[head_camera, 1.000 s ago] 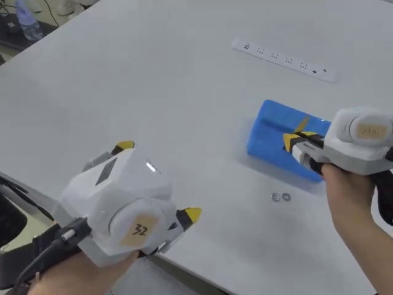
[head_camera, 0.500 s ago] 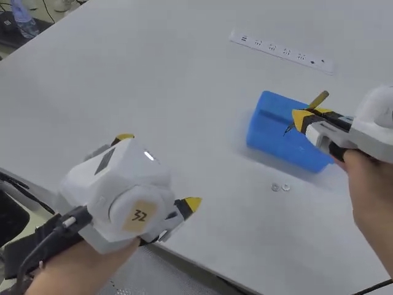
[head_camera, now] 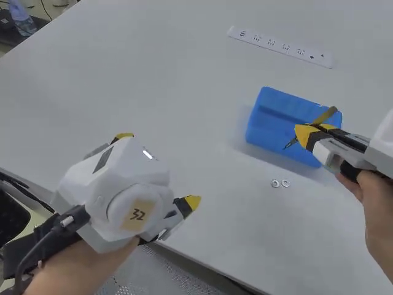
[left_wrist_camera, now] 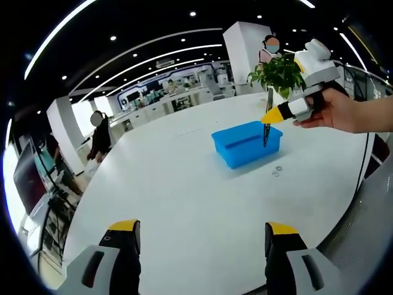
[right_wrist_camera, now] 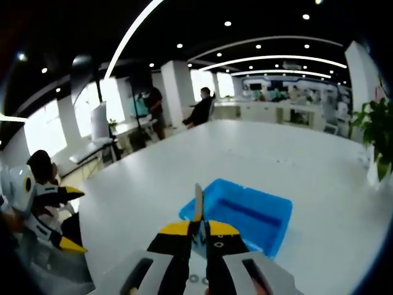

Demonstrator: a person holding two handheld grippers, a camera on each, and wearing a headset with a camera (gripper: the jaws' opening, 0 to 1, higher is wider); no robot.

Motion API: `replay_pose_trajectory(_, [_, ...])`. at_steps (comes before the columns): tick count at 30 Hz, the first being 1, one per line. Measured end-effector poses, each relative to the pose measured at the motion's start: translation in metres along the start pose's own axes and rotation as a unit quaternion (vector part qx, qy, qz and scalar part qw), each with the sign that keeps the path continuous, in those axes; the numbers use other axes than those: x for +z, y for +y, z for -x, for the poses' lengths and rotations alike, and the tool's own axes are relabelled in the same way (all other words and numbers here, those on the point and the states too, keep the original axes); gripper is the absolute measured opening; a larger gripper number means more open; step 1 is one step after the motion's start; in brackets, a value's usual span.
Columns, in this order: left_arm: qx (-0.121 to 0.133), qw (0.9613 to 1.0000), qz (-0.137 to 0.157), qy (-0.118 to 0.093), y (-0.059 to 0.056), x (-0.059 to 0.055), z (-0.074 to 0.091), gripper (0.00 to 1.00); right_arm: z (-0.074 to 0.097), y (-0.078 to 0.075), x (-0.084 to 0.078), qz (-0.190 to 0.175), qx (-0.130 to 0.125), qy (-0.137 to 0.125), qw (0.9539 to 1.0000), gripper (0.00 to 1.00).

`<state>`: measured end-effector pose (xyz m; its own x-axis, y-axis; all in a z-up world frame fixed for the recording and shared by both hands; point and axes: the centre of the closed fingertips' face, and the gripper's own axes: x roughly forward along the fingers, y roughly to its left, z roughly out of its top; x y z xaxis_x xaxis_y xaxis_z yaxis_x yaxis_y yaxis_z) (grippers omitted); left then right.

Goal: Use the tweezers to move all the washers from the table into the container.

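A blue rectangular container (head_camera: 284,117) sits on the white table (head_camera: 159,80). Two small washers (head_camera: 280,183) lie side by side on the table just in front of it. My right gripper (head_camera: 307,133) hangs over the container's near right corner, shut on brass tweezers (head_camera: 324,114) whose dark tips point down-left at the near wall. From the left gripper view, the tweezers (left_wrist_camera: 265,131) hang over the container (left_wrist_camera: 244,144), above the washers (left_wrist_camera: 276,171). My left gripper (head_camera: 158,168) is far to the left by the table's near edge, open and holding nothing.
A white power strip (head_camera: 279,47) lies on the table beyond the container. A bottle (head_camera: 20,13) stands off the far left corner. The table's near edge runs under my left gripper. People and a potted plant (left_wrist_camera: 281,74) are in the room behind.
My right gripper, still holding the tweezers, lifted off the container's middle, then came down and back toward its near right corner. The left gripper has hardly moved.
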<state>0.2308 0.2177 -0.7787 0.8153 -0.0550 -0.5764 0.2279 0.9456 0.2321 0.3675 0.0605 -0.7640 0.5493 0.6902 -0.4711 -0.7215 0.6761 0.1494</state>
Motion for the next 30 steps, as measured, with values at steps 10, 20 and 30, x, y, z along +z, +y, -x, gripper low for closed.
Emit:
replay_pose_trajectory(10, [-0.002, 1.0, -0.003, 0.002, -0.001, -0.001, 0.0, 0.84, 0.0, 0.011, -0.041, -0.004, 0.0, 0.041, 0.9992, 0.05])
replay_pose_trajectory(20, [0.0, 1.0, -0.003, 0.004, 0.0, -0.001, 0.0, 0.84, 0.0, 0.015, -0.051, -0.01, -0.003, 0.049, 0.9988, 0.05])
replay_pose_trajectory(30, [-0.001, 0.9999, -0.006, 0.008, -0.001, -0.003, 0.0, 0.84, 0.001, 0.01, -0.049, 0.009, -0.011, 0.049, 0.9987, 0.05])
